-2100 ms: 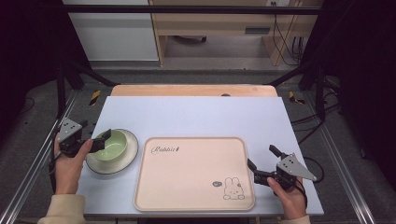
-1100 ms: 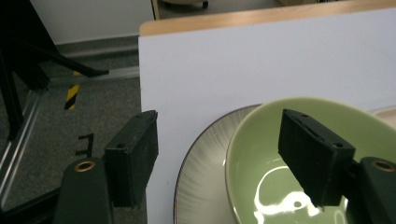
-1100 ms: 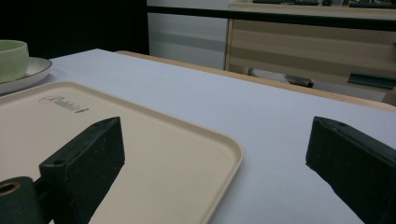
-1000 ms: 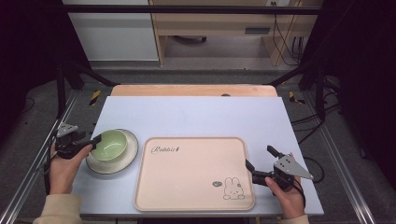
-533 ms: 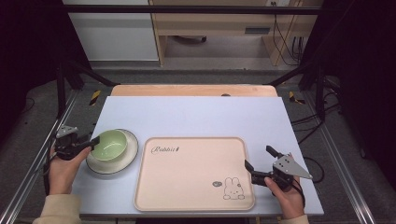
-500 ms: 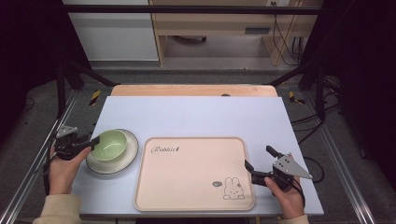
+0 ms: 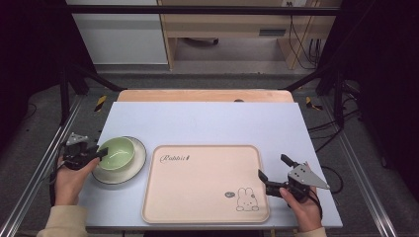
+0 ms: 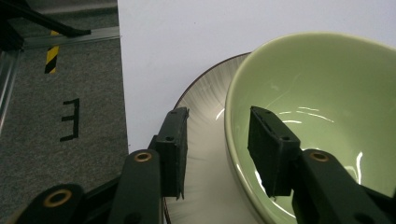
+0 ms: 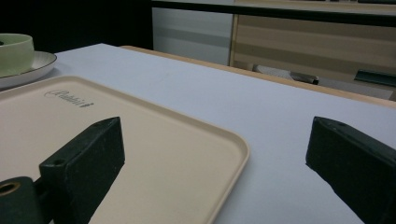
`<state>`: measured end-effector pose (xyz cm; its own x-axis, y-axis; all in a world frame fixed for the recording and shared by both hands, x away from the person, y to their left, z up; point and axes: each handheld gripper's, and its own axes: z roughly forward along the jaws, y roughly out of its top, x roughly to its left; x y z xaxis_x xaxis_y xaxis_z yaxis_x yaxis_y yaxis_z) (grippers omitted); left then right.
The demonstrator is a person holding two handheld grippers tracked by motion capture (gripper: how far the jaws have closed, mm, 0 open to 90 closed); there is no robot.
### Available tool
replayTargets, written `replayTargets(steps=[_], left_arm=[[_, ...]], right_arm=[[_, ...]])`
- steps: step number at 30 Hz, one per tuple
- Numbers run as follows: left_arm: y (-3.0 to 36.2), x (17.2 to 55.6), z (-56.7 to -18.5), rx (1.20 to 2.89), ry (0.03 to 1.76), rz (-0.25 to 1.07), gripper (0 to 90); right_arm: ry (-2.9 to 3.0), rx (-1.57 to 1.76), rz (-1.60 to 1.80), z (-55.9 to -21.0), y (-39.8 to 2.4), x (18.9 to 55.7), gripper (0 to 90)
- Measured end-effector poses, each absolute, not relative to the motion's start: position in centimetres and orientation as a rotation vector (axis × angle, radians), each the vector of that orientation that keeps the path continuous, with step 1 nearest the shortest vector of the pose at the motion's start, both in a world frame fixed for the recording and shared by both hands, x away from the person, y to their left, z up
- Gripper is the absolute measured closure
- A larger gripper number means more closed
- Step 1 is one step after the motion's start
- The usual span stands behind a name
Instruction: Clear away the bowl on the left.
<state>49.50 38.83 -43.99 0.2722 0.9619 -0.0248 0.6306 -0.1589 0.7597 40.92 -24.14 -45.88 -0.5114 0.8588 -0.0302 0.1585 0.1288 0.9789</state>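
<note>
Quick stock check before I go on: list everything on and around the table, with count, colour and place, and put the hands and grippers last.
bowl: one, pale green, standing on the plate at the table's left.
plate: one, whitish with a dark rim, under the bowl, left of the tray.
tray: one, beige with a rabbit drawing and script lettering, near middle of the table, nothing on it.
table: one, pale grey-blue top with a wooden strip along its far edge.
cabinet: one, wooden, on the floor beyond the table.
left gripper: one, black, jaws straddling the bowl's wall, one inside, one outside; they have just been closing, a gap remains.
right gripper: one, black with grey plate, open, at the tray's right edge.
hands: two, one on each gripper.
</note>
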Motion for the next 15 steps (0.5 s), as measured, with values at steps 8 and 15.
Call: replayTargets(steps=[8, 15], left_arm=[[38.75, 49.51, -44.04, 1.882, 1.444, 0.607, 70.6], [38.39, 49.61, -44.18, 1.903, 1.444, 0.607, 76.1]], right_arm=[[1.783, 0.987, 1.425, -45.91, -24.13, 40.93, 4.6], [1.786, 0.986, 1.422, -45.92, -24.10, 40.92, 4.6]])
